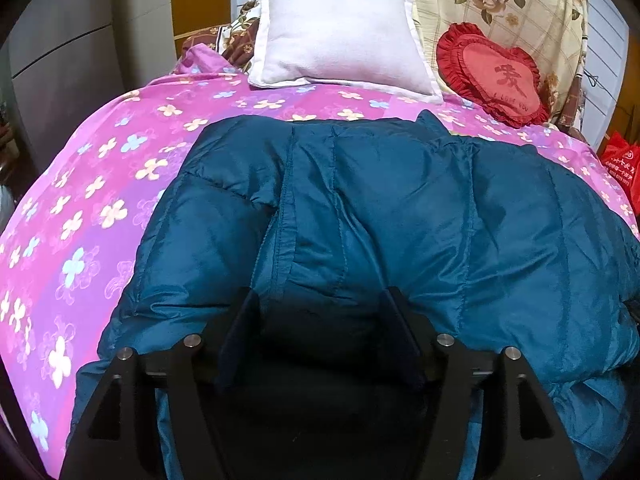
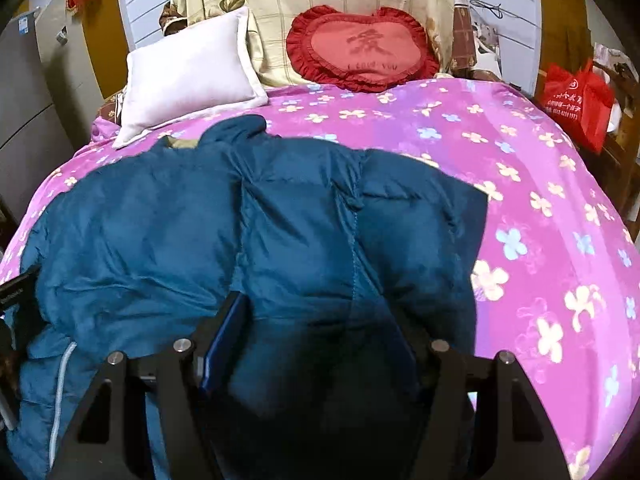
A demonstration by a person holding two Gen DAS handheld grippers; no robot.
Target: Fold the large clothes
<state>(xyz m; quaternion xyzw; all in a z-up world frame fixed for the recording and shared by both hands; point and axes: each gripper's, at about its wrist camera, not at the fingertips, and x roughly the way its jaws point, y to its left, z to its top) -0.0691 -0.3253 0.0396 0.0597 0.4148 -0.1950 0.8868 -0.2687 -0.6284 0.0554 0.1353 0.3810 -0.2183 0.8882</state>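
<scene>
1. Pink flowered bedding (image 1: 100, 184) fills the frame edges in both views; a white pillow (image 1: 340, 40) and a red heart cushion (image 1: 494, 80) are seen at the upper centre and upper right of the left wrist view.
2. A teal padded jacket (image 1: 400, 208) is spread across the middle of the bed, its long axis running from the bottom of the frame up toward the pillow.
3. The left gripper (image 1: 320, 320) is seen at bottom centre with a bulge of jacket fabric lodged between its fingers; a clenched grasp seems likely, though shadow hides the contact.
4. The right gripper (image 2: 320, 320) is likewise set around a fold of the jacket's near edge.
5. Both claws sit at the near hem, so a fold would carry the hem away, toward the collar (image 2: 240, 128).
</scene>
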